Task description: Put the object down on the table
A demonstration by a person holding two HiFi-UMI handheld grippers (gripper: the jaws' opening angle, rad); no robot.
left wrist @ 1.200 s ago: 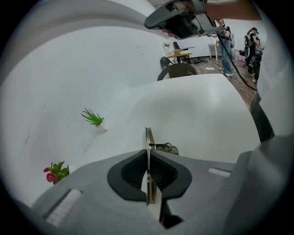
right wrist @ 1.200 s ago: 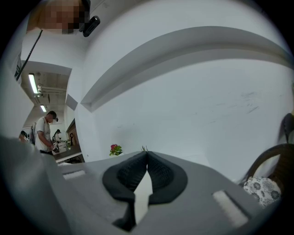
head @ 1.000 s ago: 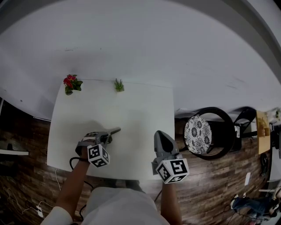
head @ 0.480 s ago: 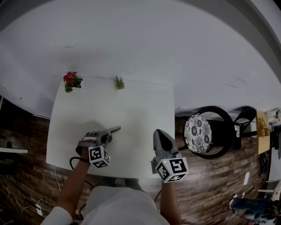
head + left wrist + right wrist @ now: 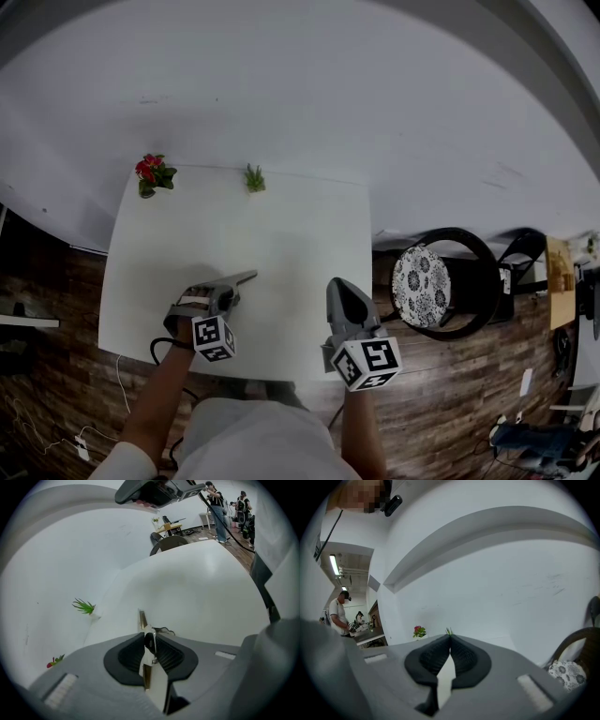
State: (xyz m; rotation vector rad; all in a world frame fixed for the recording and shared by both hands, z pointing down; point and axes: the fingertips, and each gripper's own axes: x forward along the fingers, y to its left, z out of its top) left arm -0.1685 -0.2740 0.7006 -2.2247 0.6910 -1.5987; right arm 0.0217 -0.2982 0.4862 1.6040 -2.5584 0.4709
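The left gripper (image 5: pixel 248 276), jaws just opening, loosens off the slim brass-and-silver metal object (image 5: pixel 142 620) at the white table (image 5: pixel 281 225), leaving only withdrawal, while the right gripper (image 5: pixel 340 283) sits closed and empty.

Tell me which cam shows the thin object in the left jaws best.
Left gripper view: the thin metal object stands close up in the left gripper, whose jaws have just been opening around it. Head view shows only a dark sliver at that gripper's tip. Right gripper view doesn't show it.
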